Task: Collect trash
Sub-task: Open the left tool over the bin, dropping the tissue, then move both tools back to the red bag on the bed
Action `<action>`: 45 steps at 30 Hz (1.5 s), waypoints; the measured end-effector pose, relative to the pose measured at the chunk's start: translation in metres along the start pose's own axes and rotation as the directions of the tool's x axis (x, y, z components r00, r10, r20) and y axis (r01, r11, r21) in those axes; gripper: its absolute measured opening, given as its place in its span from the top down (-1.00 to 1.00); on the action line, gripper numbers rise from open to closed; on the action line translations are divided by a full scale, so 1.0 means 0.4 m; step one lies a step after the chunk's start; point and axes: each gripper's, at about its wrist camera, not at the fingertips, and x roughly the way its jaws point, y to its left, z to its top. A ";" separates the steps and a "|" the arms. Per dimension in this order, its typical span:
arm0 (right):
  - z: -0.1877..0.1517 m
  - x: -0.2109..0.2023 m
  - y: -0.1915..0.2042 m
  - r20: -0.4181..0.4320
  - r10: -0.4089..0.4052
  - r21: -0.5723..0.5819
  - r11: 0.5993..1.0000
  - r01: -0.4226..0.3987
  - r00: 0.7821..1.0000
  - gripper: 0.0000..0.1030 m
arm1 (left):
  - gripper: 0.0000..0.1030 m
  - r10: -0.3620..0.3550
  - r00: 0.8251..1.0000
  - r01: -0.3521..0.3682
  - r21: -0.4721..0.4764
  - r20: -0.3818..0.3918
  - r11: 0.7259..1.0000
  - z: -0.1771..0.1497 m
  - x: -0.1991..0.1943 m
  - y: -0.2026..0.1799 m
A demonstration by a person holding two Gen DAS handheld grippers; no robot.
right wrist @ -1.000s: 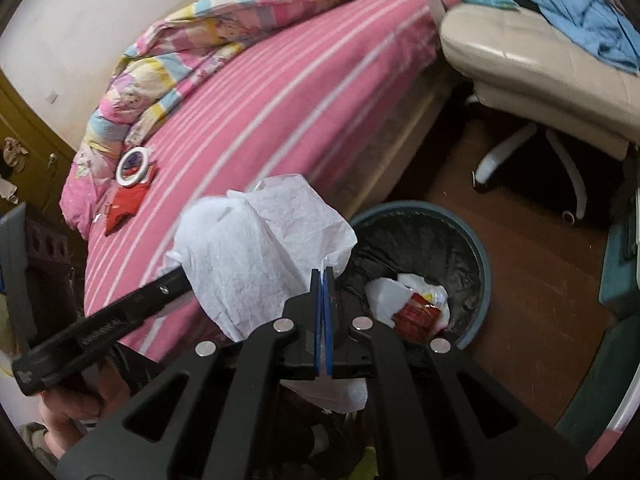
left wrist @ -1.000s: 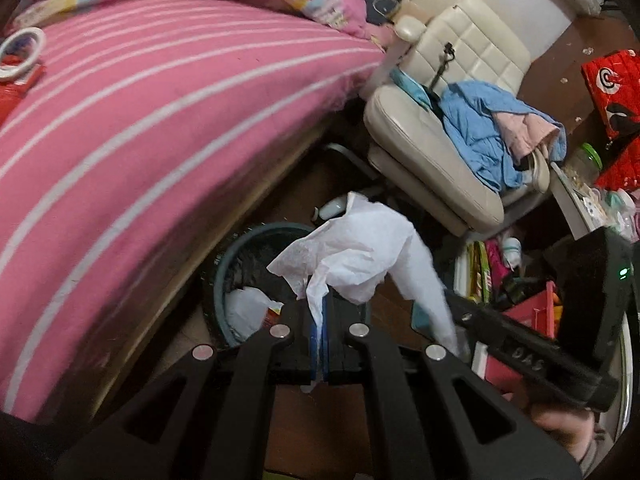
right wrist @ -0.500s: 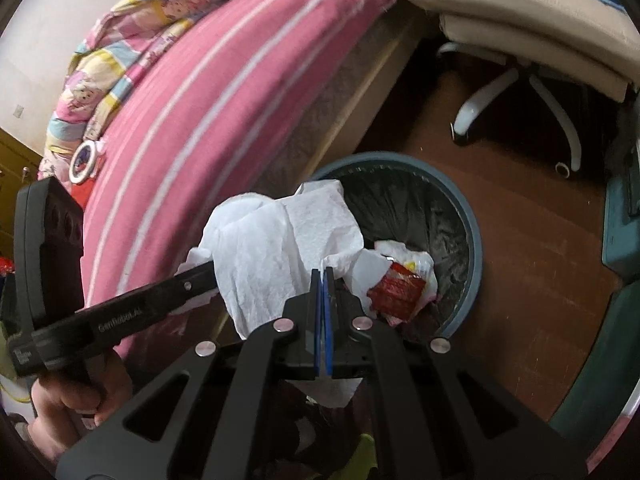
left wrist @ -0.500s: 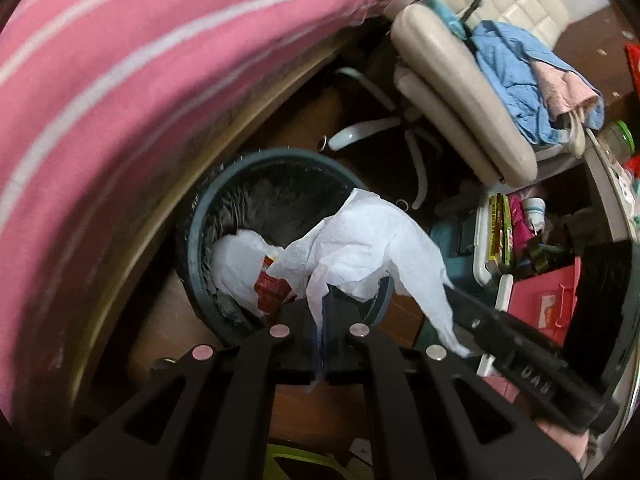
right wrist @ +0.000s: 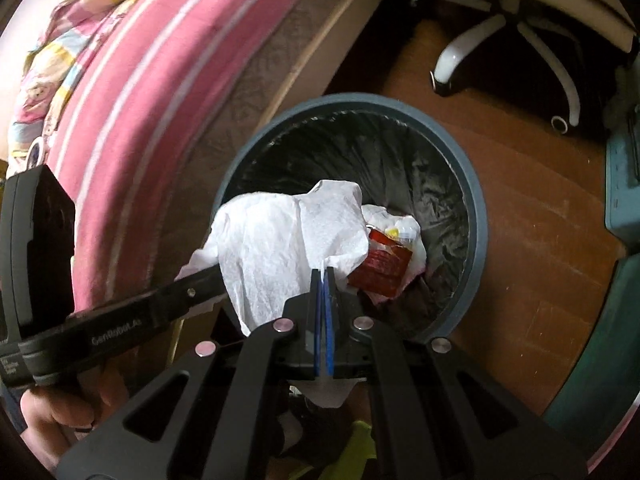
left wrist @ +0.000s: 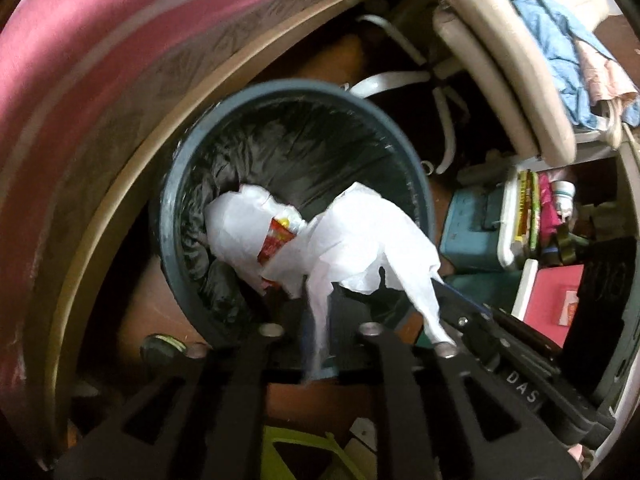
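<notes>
White tissue over bin | left hand-held gripper opening around it | right hand-held gripper clamps it

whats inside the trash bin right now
A black liner, a white wad and a red wrapper lie inside the bin. The held tissue covers the near-left part.
</notes>
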 end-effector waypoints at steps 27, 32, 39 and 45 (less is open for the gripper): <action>-0.001 -0.054 0.044 0.092 -0.077 0.006 0.997 0.076 0.993 -0.62 | -0.66 0.031 0.994 -0.013 -0.168 0.107 0.986 0.002 -0.099 0.066; -0.011 -0.116 0.104 0.131 -0.052 -0.034 0.998 0.057 0.990 -0.62 | -0.67 0.021 0.984 0.024 -0.244 0.178 0.970 -0.009 -0.181 0.099; -0.025 -0.224 0.232 0.197 0.014 -0.141 0.990 0.014 0.980 -0.63 | -0.68 0.033 0.942 0.079 -0.316 0.334 0.946 -0.047 -0.354 0.127; -0.062 -0.305 0.378 0.234 0.084 -0.272 0.962 -0.018 0.969 -0.63 | -0.69 0.110 0.879 0.073 -0.358 0.464 0.931 -0.108 -0.497 0.162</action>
